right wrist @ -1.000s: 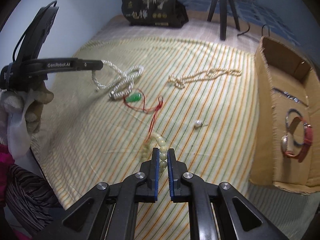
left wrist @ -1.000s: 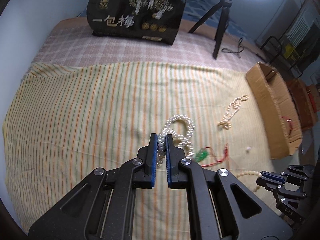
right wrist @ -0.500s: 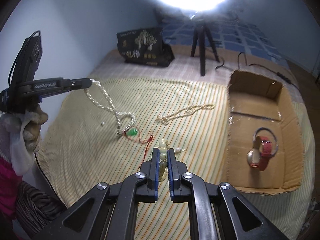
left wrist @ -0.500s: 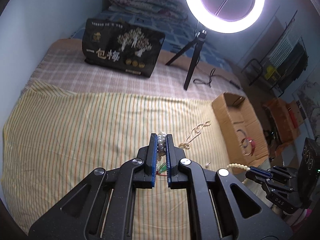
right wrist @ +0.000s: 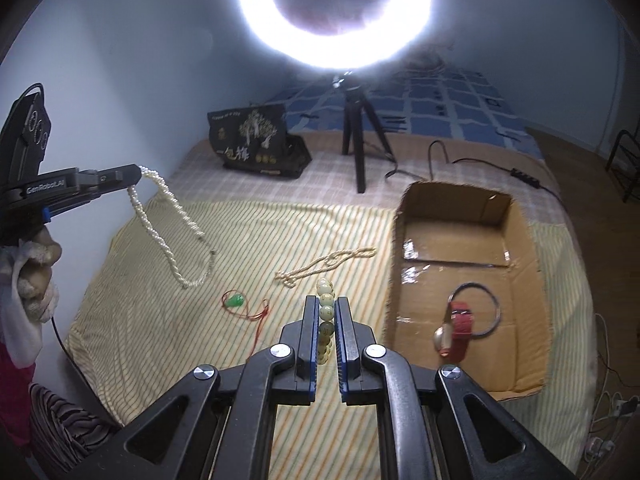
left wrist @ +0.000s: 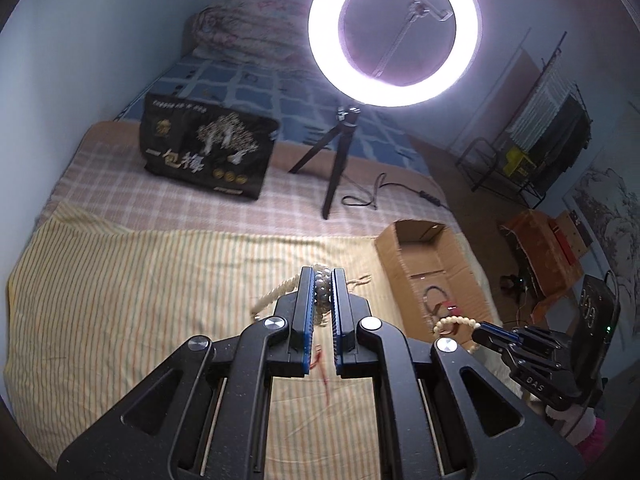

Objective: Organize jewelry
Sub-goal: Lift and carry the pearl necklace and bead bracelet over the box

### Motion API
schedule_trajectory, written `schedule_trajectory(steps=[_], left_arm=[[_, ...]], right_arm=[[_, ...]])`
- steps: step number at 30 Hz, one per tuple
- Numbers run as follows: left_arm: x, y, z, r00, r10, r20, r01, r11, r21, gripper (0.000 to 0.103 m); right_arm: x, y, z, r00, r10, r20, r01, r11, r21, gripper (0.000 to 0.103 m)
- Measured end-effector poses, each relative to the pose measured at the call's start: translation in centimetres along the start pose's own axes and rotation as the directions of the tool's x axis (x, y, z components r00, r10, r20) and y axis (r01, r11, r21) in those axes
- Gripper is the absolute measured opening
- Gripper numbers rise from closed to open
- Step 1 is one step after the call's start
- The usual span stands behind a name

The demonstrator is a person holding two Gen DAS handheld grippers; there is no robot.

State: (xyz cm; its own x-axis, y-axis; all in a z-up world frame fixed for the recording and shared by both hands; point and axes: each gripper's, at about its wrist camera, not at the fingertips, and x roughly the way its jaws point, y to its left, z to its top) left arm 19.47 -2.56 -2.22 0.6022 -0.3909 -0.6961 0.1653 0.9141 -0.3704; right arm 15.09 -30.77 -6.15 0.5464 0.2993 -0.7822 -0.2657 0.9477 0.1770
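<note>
Left claw (left wrist: 321, 280) clamped pearl necklace (right wrist: 168, 216), lifted above bed; right claw (right wrist: 325, 304) clamped bead bracelet (right wrist: 326, 312), left of cardboard box (right wrist: 520, 390). Watch (right wrist: 456, 330) already boxed. Gold chain (right wrist: 324, 266), jade pendant (right wrist: 234, 301) remained left of box.

- A bedroom in a home, set up for filming.
- Bed (left wrist: 168, 280) under a yellow striped cloth (right wrist: 224, 248), with checked bedding (left wrist: 120, 168) and a blue patterned quilt (right wrist: 460, 112) beyond it.
- Rolled floral blanket (left wrist: 240, 24) at the far end of the bed.
- Lit ring light (left wrist: 394, 28) on a small tripod (right wrist: 360, 136) standing on the bed.
- Clothes rack (left wrist: 548, 120) by the wall to the right of the bed.
</note>
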Motion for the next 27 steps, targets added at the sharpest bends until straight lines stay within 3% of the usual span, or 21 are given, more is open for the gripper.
schedule_trajectory(steps=[11,27], left_arm=[[0.8,-6.4,1.7,0.996,-0.093,0.006,0.092,0.994,0.051,0.005],[5.1,-15.3,4.8,0.991,-0.132,-0.019,0.134,0.978,0.161,0.005]], right_arm=[[-1.6,-4.8,0.0,0.998,-0.061,0.027,0.059,0.996,0.061,0.005],[-3.4,-10.9,-0.9,0.990,-0.140,0.032,0.135,0.983,0.127,0.005]])
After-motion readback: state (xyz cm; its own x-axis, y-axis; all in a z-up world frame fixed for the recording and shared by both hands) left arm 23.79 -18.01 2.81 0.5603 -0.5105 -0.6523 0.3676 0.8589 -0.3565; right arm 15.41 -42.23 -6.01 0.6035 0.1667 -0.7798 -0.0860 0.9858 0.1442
